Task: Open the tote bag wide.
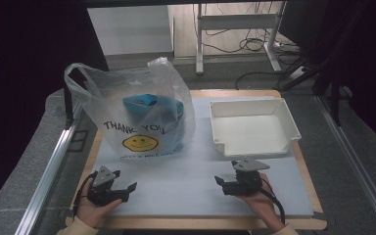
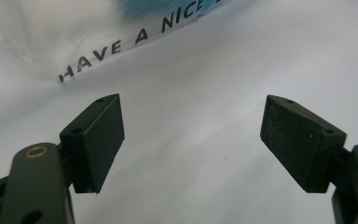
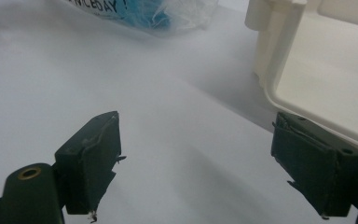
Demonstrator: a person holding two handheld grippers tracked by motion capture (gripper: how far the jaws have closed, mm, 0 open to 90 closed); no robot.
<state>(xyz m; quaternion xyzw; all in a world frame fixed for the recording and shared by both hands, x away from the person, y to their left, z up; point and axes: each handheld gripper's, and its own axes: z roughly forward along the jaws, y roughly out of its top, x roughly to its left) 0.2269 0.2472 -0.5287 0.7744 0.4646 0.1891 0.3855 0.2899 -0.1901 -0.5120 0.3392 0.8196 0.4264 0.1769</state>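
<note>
Both tongs sit released and empty, low on the white mat: the left gripper (image 1: 125,192) at about 7 o'clock on the table, the right gripper (image 1: 224,185) at about 5 o'clock, each held in a hand at the near edge. In the left gripper view and the right gripper view the jaws stand wide apart with bare mat between them.

Nearest work is the clear plastic bag (image 1: 142,110), printed with a smiley and "THANK YOU", standing at about 10 o'clock on the white mat (image 1: 186,181), just beyond the left gripper. A blue item (image 1: 149,115) sits inside it; what it is I cannot tell. The film looks thin, soft and slippery, likely to crumple and slide, so the bag's handle loop (image 1: 73,73) at the top left is probably the safest hold.

An empty white tray (image 1: 279,110) lies at 2 o'clock, apart from the bag. Open mat runs between bag and tray and across the whole near strip, giving free room. The table's wooden edge (image 1: 200,223) is close behind the hands.
</note>
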